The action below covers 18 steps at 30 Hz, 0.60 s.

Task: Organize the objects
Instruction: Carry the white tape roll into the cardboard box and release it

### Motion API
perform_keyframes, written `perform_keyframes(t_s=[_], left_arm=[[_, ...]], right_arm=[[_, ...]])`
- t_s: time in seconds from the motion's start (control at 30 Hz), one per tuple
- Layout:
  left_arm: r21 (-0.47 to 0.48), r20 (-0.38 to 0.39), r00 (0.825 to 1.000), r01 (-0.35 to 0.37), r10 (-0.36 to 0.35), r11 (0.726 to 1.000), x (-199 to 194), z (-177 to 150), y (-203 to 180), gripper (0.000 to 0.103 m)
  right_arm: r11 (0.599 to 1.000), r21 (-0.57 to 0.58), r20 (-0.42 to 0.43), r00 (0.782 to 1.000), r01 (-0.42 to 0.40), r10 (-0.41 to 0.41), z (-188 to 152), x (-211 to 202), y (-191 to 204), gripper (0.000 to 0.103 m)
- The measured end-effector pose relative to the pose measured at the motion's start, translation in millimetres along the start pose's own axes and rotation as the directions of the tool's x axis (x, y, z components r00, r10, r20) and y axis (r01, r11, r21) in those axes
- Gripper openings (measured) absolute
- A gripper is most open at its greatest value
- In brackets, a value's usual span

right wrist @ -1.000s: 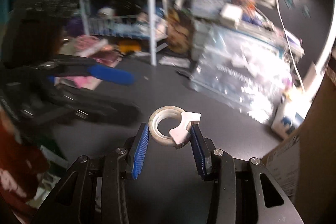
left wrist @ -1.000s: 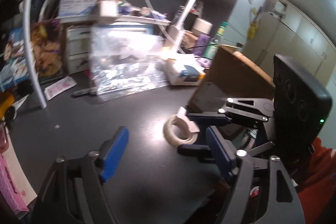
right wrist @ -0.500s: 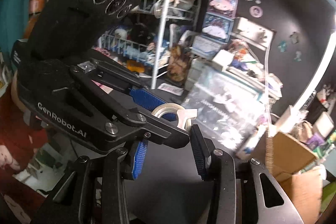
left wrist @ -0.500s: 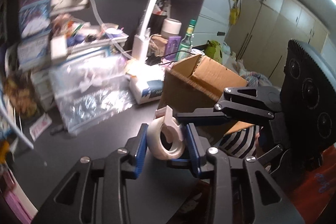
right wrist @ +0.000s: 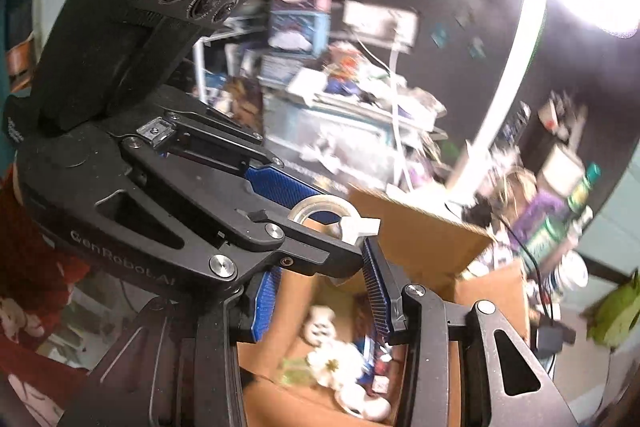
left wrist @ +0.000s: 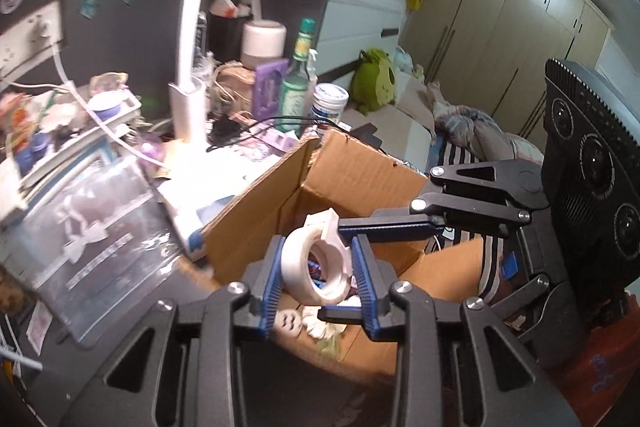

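My left gripper [left wrist: 318, 281] is shut on a white roll of tape [left wrist: 316, 263] with a white plastic cutter tab and holds it above the open cardboard box [left wrist: 360, 171]. The tape also shows in the right wrist view [right wrist: 334, 213], between the left gripper's blue fingers [right wrist: 288, 187]. My right gripper [right wrist: 320, 291] is open and empty, crossing under and beside the left one over the box [right wrist: 420, 227]. In the left wrist view the right gripper's blue fingers [left wrist: 390, 227] lie just right of the tape. Several small items lie in the box's bottom.
A white lamp arm [left wrist: 188, 39] rises behind the box. A clear plastic bag [left wrist: 92, 223] lies left of it on the dark desk. A green bottle [left wrist: 298, 83], a white jar [left wrist: 329, 103] and a purple box [left wrist: 270, 87] stand behind. A striped cloth [left wrist: 460, 155] lies to the right.
The tape was lifted off the dark desk, taken by my left gripper, and carried right to over the box. My right gripper came along, open around the tape.
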<state>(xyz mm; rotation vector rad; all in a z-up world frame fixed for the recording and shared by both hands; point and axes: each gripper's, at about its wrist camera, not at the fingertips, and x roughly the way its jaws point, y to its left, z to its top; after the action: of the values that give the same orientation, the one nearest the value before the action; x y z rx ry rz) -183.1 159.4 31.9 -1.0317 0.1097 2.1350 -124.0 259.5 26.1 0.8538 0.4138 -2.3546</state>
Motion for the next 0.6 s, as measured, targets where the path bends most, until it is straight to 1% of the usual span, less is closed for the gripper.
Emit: perform_keyframes(t_s=[0.07, 0.13, 0.17, 0.2, 0.23, 0.27, 0.3, 0.33, 0.4, 0.53, 0.6], left_arm=[[-0.003, -0.022, 1.0, 0.005, -0.005, 1.0, 10, 6, -1, 0.031], [0.001, -0.043, 0.999, -0.007, 0.007, 1.0, 18, 11, -3, 0.034], [0.003, -0.049, 0.999, -0.022, 0.022, 1.0, 20, 11, -4, 0.045], [0.004, -0.051, 0.998, -0.036, 0.037, 0.999, 21, 12, -5, 0.061], [0.005, -0.045, 0.998, -0.043, 0.043, 0.999, 20, 12, -6, 0.066], [0.005, -0.037, 0.998, -0.045, 0.045, 0.999, 18, 12, -6, 0.07], [0.001, -0.029, 0.999, -0.046, 0.046, 0.999, 16, 13, -5, 0.07], [-0.005, -0.02, 0.999, -0.051, 0.051, 0.999, 12, 13, -3, 0.071], [-0.015, 0.003, 0.998, -0.065, 0.065, 0.998, 5, 12, -1, 0.079], [-0.029, 0.034, 0.995, -0.088, 0.088, 0.996, -10, 7, 2, 0.08], [-0.043, 0.059, 0.991, -0.115, 0.117, 0.992, -19, 2, 2, 0.082]], right_arm=[[1.0, 0.03, -0.022, 1.0, -0.011, 0.012, -3, 3, -15, 0.035], [0.999, 0.048, -0.034, 0.999, -0.019, 0.021, -5, 4, -24, 0.035], [0.999, 0.049, -0.043, 0.999, -0.021, 0.023, -6, 5, -27, 0.036], [0.999, 0.046, -0.055, 0.998, -0.015, 0.017, -6, 7, -29, 0.036], [0.999, 0.044, -0.065, 0.998, -0.013, 0.016, -7, 8, -30, 0.036], [0.999, 0.046, -0.077, 0.997, -0.016, 0.02, -8, 9, -32, 0.039], [0.999, 0.049, -0.081, 0.997, -0.017, 0.021, -9, 9, -33, 0.043], [0.998, 0.052, -0.081, 0.996, -0.021, 0.025, -8, 9, -35, 0.043], [0.998, 0.054, -0.077, 0.997, -0.021, 0.025, -8, 7, -39, 0.043], [0.998, 0.067, -0.071, 0.997, -0.019, 0.024, -7, 4, -46, 0.043], [0.997, 0.073, -0.074, 0.997, -0.022, 0.028, -6, 4, -49, 0.047]])
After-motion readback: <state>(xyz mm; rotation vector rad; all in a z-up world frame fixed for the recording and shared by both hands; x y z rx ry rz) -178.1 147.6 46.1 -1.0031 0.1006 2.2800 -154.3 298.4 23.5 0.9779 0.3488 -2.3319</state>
